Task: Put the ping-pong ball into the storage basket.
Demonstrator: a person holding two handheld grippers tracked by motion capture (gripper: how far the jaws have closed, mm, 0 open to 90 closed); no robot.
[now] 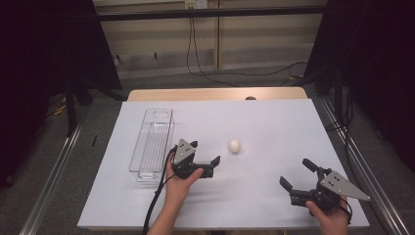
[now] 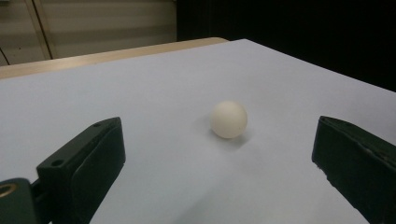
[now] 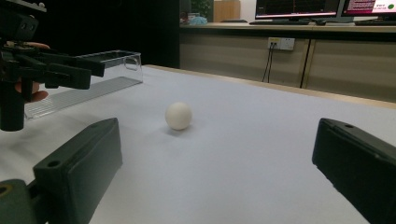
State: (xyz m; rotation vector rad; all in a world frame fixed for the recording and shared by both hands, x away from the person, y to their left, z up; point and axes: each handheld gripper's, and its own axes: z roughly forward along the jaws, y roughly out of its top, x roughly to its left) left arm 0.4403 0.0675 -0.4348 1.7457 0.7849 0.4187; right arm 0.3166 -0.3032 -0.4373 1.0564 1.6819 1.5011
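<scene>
Here one small, smooth white egg [image 1: 235, 146] lies alone on the counter [image 1: 274, 122]. One clear tray [image 1: 152, 139] sits left of it. Left gripper [image 1: 205, 153] and right gripper [image 1: 295, 174] both gape, holding nothing.

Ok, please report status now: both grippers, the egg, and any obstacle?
Left gripper open, aimed at egg, not touching. Right gripper open, farther off. Egg lies free on white table. Clear tray at the left, out of the path.

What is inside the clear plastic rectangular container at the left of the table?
Nothing shows inside the clear plastic rectangular container: its ribbed floor reads bare through the walls. The left gripper and the hand cover its near right corner, so that spot stays unchecked.
</scene>
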